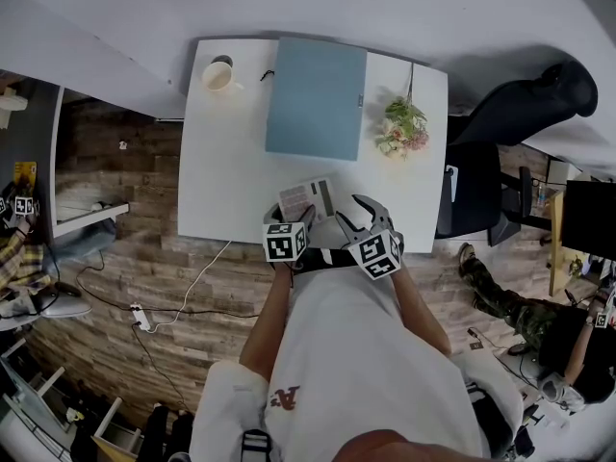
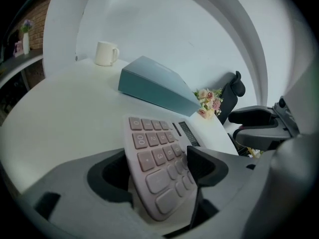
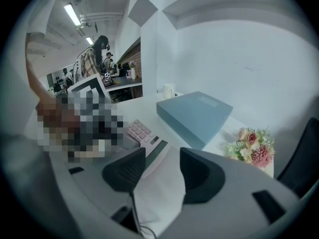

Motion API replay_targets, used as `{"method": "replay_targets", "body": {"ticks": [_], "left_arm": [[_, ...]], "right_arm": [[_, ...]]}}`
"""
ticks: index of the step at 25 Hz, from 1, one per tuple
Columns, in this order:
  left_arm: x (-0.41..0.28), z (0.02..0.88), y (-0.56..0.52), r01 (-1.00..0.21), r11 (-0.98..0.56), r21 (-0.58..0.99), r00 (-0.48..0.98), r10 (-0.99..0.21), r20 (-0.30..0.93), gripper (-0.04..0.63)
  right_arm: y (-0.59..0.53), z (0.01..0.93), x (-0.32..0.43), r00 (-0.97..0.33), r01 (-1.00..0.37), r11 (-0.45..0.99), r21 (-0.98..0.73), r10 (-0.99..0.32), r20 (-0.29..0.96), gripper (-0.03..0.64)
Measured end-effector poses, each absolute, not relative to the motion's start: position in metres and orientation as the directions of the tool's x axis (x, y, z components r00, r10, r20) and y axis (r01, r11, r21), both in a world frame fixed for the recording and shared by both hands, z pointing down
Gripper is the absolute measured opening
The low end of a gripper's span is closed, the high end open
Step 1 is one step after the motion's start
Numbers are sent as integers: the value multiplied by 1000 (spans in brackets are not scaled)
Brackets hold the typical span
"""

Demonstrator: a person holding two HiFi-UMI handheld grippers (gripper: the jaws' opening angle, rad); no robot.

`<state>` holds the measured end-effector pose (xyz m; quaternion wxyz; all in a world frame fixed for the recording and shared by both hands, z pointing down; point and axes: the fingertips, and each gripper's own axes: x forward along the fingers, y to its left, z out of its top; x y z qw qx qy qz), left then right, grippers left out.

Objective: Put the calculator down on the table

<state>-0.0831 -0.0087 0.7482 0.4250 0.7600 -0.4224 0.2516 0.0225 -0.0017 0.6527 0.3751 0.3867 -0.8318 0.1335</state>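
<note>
Left gripper (image 2: 159, 166) fingers apart, right gripper (image 3: 162, 171) fingers together; the tilted pale pink plastic calculator (image 2: 154, 148) near the white desk (image 2: 65, 108) edge could slip off.

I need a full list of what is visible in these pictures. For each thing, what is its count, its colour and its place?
table: one, white, centre of the head view
mug: one, white, far left corner of the table
box: one, teal, lying flat at the table's far middle
flowers: one bunch, pink and cream, right side of the table
calculator: one, pinkish grey, at the table's near edge
chair: one, black, right of the table
power strip: one, white, on the floor
left gripper: one, grey, jaws apart around the calculator
right gripper: one, grey, jaws closed, beside the left gripper
</note>
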Motion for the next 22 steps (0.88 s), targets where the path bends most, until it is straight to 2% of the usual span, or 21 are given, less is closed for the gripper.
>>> {"method": "replay_targets", "body": {"ticks": [2, 12, 15, 22], "left_arm": [[-88, 750, -9, -873, -271, 405, 487, -444, 753, 374], [-95, 751, -9, -894, -265, 360, 446, -463, 766, 398], [-102, 751, -11, -910, -280, 305, 407, -475, 780, 426], [-105, 753, -9, -902, -290, 318, 425, -476, 770, 423]], "right_arm": [[0, 653, 20, -417, -743, 665, 71, -544, 728, 222], [14, 651, 16, -393, -751, 654, 93, -556, 733, 222], [18, 650, 15, -386, -756, 647, 101, -565, 730, 222], [23, 647, 15, -370, -768, 630, 119, -587, 720, 224]]}}
